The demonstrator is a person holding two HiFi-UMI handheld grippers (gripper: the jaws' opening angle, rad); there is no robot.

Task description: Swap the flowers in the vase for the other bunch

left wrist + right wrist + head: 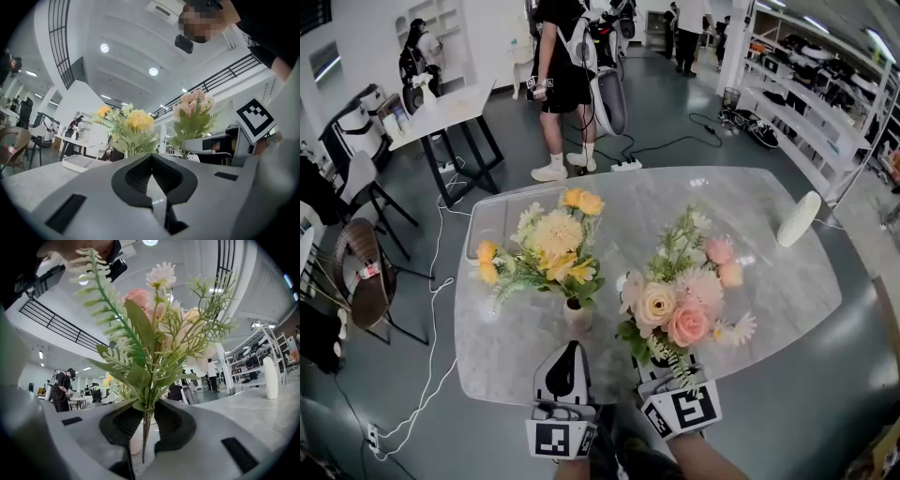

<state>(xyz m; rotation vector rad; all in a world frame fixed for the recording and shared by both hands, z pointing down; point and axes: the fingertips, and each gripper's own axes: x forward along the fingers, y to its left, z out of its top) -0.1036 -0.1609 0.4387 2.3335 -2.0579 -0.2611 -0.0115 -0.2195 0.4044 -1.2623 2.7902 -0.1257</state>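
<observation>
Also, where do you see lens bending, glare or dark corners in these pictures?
Head view: the table edge bows outward, with small glare spots on its far side. Left gripper view: two ceiling lamps flare white, corners are black. Right gripper view: the pink bunch stands darker against the bright ceiling, corners black too.

The left gripper (570, 360) and right gripper (667, 373) were light grey plastic. Each had two broad, flat-faced jaws that curved in to a point. Black ribbed pads (135, 178) lined the jaws, and small black rectangular slots (66, 213) marked their faces. Each carried a white cube (561, 439) printed with black square markers. The person wore a dark sleeve (268, 33).
</observation>
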